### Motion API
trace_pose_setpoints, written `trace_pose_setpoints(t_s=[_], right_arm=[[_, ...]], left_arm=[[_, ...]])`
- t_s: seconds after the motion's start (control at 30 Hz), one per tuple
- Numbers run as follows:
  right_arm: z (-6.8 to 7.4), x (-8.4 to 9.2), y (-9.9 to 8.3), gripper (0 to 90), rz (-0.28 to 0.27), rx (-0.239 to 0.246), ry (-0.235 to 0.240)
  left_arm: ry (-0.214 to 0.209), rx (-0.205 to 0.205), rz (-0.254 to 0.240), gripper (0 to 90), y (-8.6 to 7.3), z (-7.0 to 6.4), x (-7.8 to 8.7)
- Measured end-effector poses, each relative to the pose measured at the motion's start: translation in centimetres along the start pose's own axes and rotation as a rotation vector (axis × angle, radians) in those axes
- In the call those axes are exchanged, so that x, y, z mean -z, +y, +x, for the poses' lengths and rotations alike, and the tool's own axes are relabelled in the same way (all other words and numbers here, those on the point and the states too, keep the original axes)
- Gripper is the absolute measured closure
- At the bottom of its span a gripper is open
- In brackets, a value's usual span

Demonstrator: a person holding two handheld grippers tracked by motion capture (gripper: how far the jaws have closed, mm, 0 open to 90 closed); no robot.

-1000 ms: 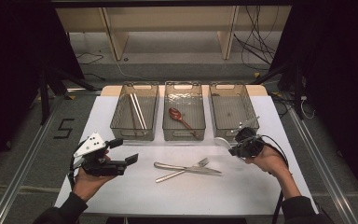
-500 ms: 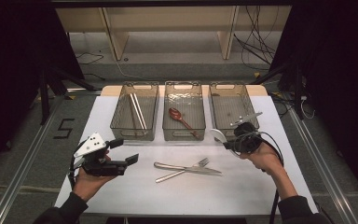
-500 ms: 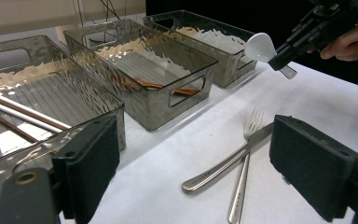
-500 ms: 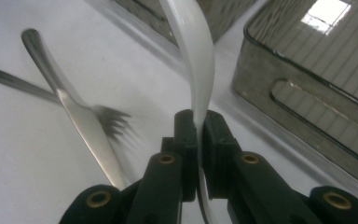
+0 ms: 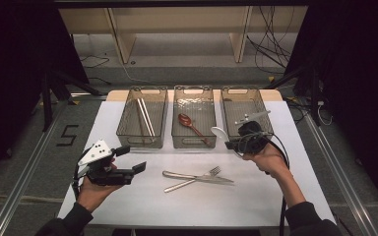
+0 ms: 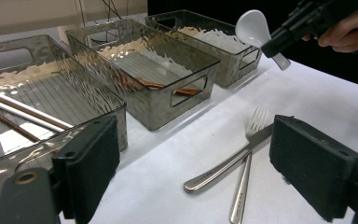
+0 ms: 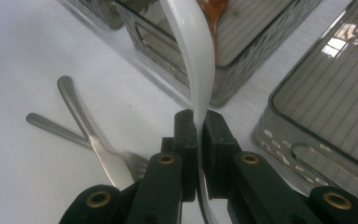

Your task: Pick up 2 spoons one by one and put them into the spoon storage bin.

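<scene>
My right gripper (image 5: 232,143) pinches the white plastic spoon (image 5: 221,132) by its handle, above the white table (image 5: 142,201) near the middle clear bin (image 5: 193,142). My left gripper (image 5: 134,159) hovers, jaws spread.

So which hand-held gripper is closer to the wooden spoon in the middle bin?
Right. The right hand-held gripper, clamping a white spoon, hangs just right of the wooden spoon; the left hand-held gripper sits farther off, toward the table's near-left.

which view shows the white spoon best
The left gripper view: the white spoon shows whole, bowl up, handle clamped in the right gripper above the table. The right gripper view gives only its handle between the pads. In the high view it is a small white bowl.
</scene>
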State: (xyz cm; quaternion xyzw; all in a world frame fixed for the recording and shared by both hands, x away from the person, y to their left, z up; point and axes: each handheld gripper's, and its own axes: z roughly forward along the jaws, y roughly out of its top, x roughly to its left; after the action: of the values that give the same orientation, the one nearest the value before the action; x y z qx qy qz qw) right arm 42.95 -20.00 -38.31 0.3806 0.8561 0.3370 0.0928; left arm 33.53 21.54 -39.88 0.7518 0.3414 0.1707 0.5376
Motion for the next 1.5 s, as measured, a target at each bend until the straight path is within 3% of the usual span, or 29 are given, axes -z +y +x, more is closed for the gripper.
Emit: trace_pose_setpoints(t_s=[0.67, 1.1, 1.5], right_arm=[[-0.3, -2.2, 5.4, 86.0, -0.066, -0.069, -0.052], [0.3, -5.0, 9.2, 85.9, -0.053, -0.073, -0.066], [0.2, -5.9, 10.0, 85.9, -0.052, -0.1, -0.083]], left_arm=[[0.0, 0.001, -0.005, 15.6, 0.0, 0.0, 0.1], [0.0, 0.003, -0.01, 15.6, 0.0, 0.1, 0.2], [-0.002, 0.0, -0.008, 15.6, 0.0, 0.0, 0.1]])
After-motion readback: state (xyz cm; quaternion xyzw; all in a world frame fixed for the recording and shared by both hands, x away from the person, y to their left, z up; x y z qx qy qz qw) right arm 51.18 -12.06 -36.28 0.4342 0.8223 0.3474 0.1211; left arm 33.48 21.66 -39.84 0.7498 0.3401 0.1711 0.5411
